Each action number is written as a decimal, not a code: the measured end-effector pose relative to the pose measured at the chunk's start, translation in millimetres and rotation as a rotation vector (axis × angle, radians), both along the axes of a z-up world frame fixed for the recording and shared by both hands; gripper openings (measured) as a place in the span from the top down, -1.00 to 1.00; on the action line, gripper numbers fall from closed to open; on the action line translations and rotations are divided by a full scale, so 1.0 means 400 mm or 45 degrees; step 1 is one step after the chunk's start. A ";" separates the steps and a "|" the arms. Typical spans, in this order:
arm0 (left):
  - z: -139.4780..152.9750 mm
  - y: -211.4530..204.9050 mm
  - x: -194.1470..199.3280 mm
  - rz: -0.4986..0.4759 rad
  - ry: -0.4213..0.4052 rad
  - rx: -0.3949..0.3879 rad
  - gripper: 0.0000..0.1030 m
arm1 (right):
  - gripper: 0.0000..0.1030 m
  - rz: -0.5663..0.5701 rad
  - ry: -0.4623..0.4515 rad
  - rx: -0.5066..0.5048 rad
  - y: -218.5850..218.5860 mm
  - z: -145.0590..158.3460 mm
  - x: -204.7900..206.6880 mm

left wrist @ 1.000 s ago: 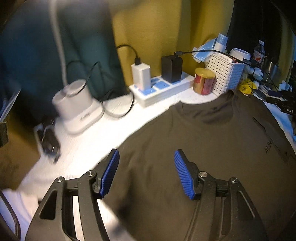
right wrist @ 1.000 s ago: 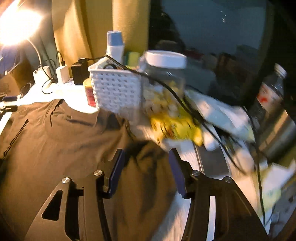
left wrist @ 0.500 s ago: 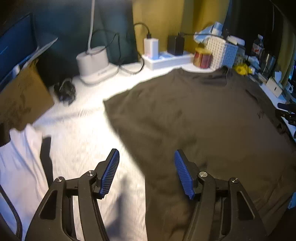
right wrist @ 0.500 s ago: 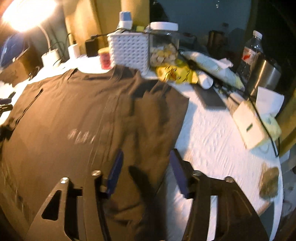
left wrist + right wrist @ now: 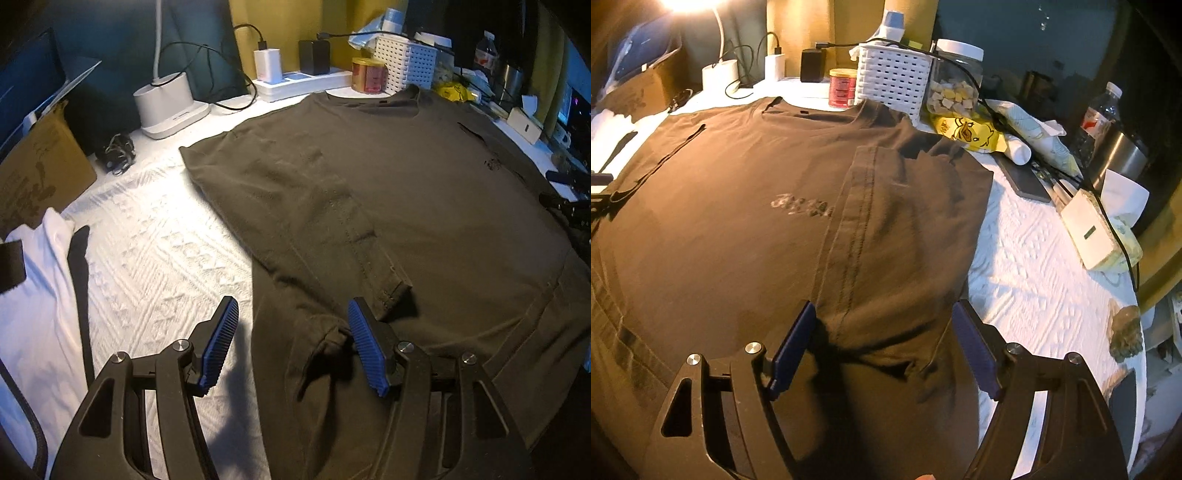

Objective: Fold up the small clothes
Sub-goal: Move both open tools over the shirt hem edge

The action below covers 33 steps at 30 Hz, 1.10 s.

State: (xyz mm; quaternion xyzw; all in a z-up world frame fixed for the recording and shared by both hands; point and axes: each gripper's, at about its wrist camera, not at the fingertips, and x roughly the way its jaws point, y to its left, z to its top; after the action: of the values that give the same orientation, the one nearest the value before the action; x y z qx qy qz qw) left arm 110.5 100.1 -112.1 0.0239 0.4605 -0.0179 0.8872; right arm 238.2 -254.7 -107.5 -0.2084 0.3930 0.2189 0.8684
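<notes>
Both grippers have drawn back toward the near edge of the white-covered table [image 5: 155, 258], where the dark T-shirt [image 5: 424, 192] lies flat, sleeves folded inward. Left gripper [image 5: 291, 343] hovers partly open and empty over the shirt's left edge; right gripper [image 5: 882, 347], its jaws just opened wide, straddles loose cloth.

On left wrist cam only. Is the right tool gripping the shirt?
Observer: No. The right tool is open. Its jaws have just been opening, with T-shirt fabric between them, and the pads are not pressing it.
Operator: Sleeve on that side folded in?
Observer: Yes, the sleeve lies folded over the front, its hem reaching the chest print.
Operator: Any clutter near that edge?
Observer: A small brownish object sits on the white cloth by the table's edge, apart from the shirt.
</notes>
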 end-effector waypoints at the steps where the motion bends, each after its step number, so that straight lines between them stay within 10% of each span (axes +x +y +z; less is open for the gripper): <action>1: 0.004 0.001 -0.007 0.002 -0.011 0.005 -0.20 | -0.53 -0.006 -0.008 0.007 -0.002 0.006 -0.007; 33: 0.049 0.003 -0.324 0.126 -0.325 -0.125 -0.20 | -0.53 -0.223 -0.022 0.214 -0.189 0.032 -0.274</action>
State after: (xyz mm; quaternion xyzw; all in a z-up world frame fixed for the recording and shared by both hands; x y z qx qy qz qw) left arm -19.1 101.5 -92.3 -0.0404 0.3431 0.0066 0.9384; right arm 128.5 -330.3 -94.8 -0.1014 0.3825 0.1725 0.9020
